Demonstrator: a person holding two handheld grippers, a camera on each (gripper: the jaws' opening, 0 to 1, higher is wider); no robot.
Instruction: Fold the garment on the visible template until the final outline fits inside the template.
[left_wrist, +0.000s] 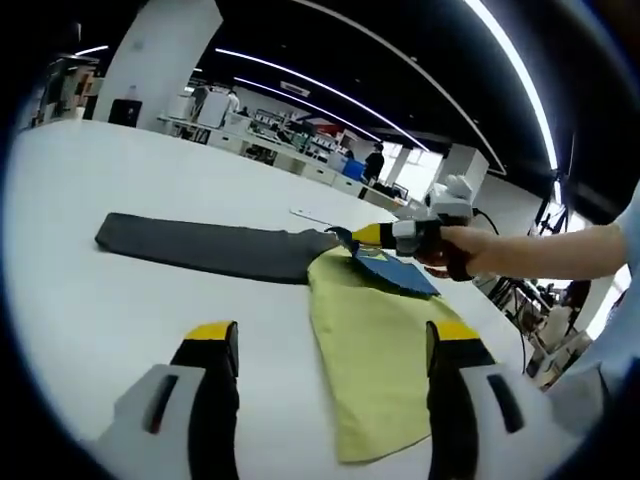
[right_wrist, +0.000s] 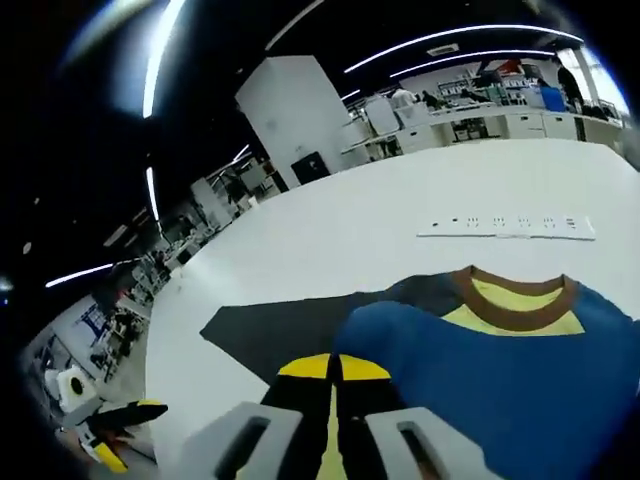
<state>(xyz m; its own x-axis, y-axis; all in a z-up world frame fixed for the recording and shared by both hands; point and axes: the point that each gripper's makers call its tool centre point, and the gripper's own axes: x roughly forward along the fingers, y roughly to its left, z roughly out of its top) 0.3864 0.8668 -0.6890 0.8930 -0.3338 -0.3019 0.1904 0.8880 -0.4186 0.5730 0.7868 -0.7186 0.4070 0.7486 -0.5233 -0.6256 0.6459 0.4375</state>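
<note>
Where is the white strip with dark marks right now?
In the right gripper view, the white strip lies flat on the white table, beyond the garment's brown collar.

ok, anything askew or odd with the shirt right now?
Nothing damaged. The shirt lies mid-fold and lopsided on the table: one dark sleeve stretches flat far out to the side, while the right gripper is shut on the blue part near the collar. The left gripper hovers open.
</note>
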